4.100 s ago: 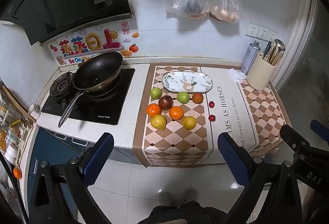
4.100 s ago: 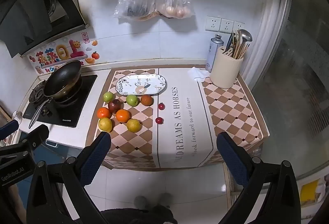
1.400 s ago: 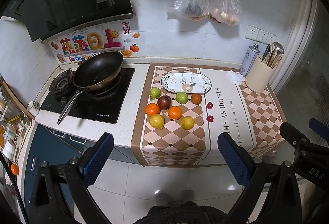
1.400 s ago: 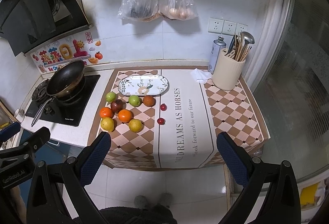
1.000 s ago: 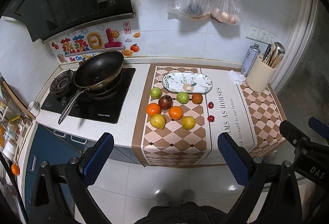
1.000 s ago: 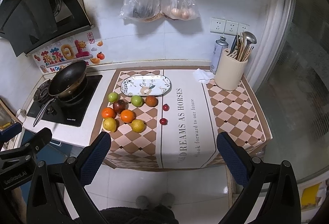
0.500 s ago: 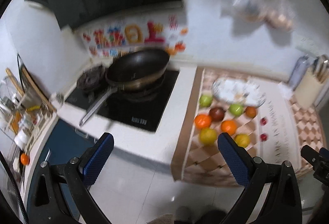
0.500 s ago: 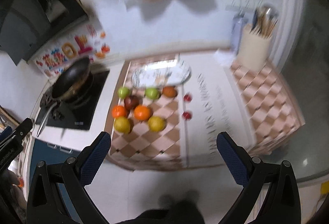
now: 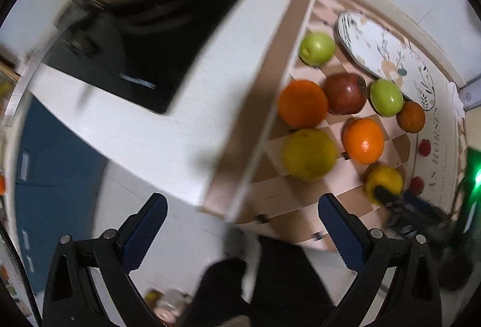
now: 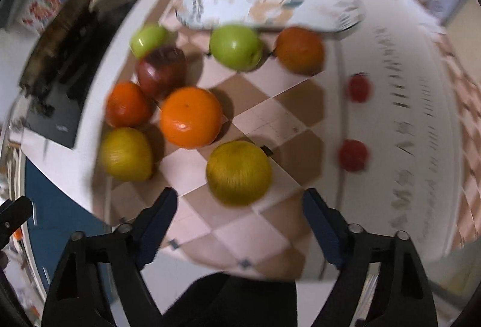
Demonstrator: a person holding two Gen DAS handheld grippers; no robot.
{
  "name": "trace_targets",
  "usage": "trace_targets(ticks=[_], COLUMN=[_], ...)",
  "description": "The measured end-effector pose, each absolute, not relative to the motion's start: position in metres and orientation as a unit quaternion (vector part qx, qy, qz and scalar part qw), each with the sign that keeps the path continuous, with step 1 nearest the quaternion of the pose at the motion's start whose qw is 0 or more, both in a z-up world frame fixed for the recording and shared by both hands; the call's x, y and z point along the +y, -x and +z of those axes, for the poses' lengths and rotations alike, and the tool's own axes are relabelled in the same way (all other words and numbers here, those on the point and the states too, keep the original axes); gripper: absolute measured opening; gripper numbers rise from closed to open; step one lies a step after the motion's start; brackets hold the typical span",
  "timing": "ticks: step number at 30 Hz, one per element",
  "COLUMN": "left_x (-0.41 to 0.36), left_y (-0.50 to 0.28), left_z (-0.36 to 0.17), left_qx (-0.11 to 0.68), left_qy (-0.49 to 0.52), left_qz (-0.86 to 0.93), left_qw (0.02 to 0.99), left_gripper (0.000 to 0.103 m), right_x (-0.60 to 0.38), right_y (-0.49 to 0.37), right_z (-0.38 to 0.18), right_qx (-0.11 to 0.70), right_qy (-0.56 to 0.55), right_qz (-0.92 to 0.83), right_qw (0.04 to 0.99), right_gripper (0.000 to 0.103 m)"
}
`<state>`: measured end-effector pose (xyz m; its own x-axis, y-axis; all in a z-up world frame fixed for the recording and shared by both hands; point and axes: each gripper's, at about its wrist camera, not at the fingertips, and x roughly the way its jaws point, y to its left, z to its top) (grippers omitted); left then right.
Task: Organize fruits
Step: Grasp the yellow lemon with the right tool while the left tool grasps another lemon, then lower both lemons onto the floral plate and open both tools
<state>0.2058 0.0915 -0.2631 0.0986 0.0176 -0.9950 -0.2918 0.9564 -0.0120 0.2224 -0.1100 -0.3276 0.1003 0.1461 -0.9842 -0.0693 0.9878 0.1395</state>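
We held the right tongs [image 10: 239,214] spread wide and empty, just short of a round yellow fruit [image 10: 238,172] that sat between the blue-padded fingers' line on the checkered mat [image 10: 258,104]. Our left tongs [image 9: 240,221] also stood wide apart, gripping nothing, over the front edge of the white surface [image 9: 168,128]. Behind the yellow fruit lay a glossy orange [image 10: 190,117], a dark red apple [image 10: 160,71], a green apple [image 10: 235,47] and the oval patterned plate [image 10: 267,8]; two small red fruits [image 10: 353,154] lay to its right.
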Motion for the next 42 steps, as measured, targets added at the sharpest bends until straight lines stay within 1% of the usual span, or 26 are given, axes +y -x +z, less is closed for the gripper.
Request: trace_targets(ticks=[1, 2, 7, 8, 9, 10, 11, 12, 16, 23, 27, 29, 33, 35, 38, 42], left_x=[0.088, 0.081, 0.056, 0.051, 0.047, 0.044, 0.041, 0.039, 0.032, 0.024, 0.021, 0.017, 0.004, -0.005, -0.016, -0.031], left_y=[-0.214, -0.225, -0.259, -0.264, -0.269, -0.272, -0.275, -0.277, -0.278, -0.275, -0.272, -0.282, -0.339, -0.376, -0.438, -0.498], left_z=[-0.272, -0.282, -0.313, -0.32, -0.327, -0.333, -0.339, -0.343, -0.343, -0.339, -0.304, -0.28, -0.23, -0.22, -0.233, -0.281], left_qx=[0.673, 0.683, 0.708, 0.713, 0.718, 0.723, 0.728, 0.731, 0.727, 0.724, 0.716, 0.706, 0.672, 0.658, 0.652, 0.688], left_qy=[0.113, 0.116, 0.1, 0.094, 0.088, 0.082, 0.078, 0.082, 0.068, 0.056, 0.074, 0.09, 0.123, 0.13, 0.115, 0.109], left_qz=[0.098, 0.091, 0.064, 0.058, 0.053, 0.051, 0.049, 0.042, 0.039, 0.037, 0.015, -0.003, -0.045, -0.068, -0.074, -0.066], left_qw=[0.724, 0.716, 0.696, 0.693, 0.688, 0.684, 0.68, 0.676, 0.683, 0.686, 0.694, 0.702, 0.728, 0.738, 0.746, 0.715], left_gripper=[0.103, 0.102, 0.102, 0.099, 0.095, 0.079, 0.065, 0.062, 0.061, 0.061, 0.061, 0.061, 0.061, 0.061, 0.061, 0.061], right_x=[-0.108, -0.108, -0.119, -0.121, -0.122, -0.121, -0.121, -0.119, -0.123, -0.128, -0.133, -0.141, -0.17, -0.187, -0.207, -0.209], right_y=[-0.228, -0.231, -0.239, -0.24, -0.242, -0.243, -0.245, -0.246, -0.249, -0.252, -0.252, -0.257, -0.288, -0.317, -0.371, -0.436], right_z=[-0.336, -0.342, -0.35, -0.352, -0.353, -0.352, -0.352, -0.349, -0.351, -0.356, -0.346, -0.326, -0.276, -0.26, -0.261, -0.286], right_qx=[0.674, 0.679, 0.686, 0.689, 0.692, 0.695, 0.697, 0.699, 0.708, 0.698, 0.699, 0.687, 0.638, 0.615, 0.599, 0.614], right_qy=[-0.025, -0.022, -0.031, -0.035, -0.036, -0.032, -0.028, -0.027, -0.05, -0.079, -0.104, -0.126, -0.155, -0.156, -0.142, -0.119], right_qz=[0.081, 0.089, 0.111, 0.115, 0.119, 0.122, 0.125, 0.128, 0.132, 0.136, 0.135, 0.143, 0.14, 0.128, 0.098, 0.075], right_qw=[0.734, 0.729, 0.719, 0.714, 0.711, 0.707, 0.705, 0.703, 0.692, 0.698, 0.695, 0.702, 0.741, 0.762, 0.782, 0.777], right_gripper=[0.062, 0.06, 0.059, 0.059, 0.059, 0.059, 0.06, 0.06, 0.064, 0.062, 0.061, 0.061, 0.061, 0.061, 0.061, 0.061])
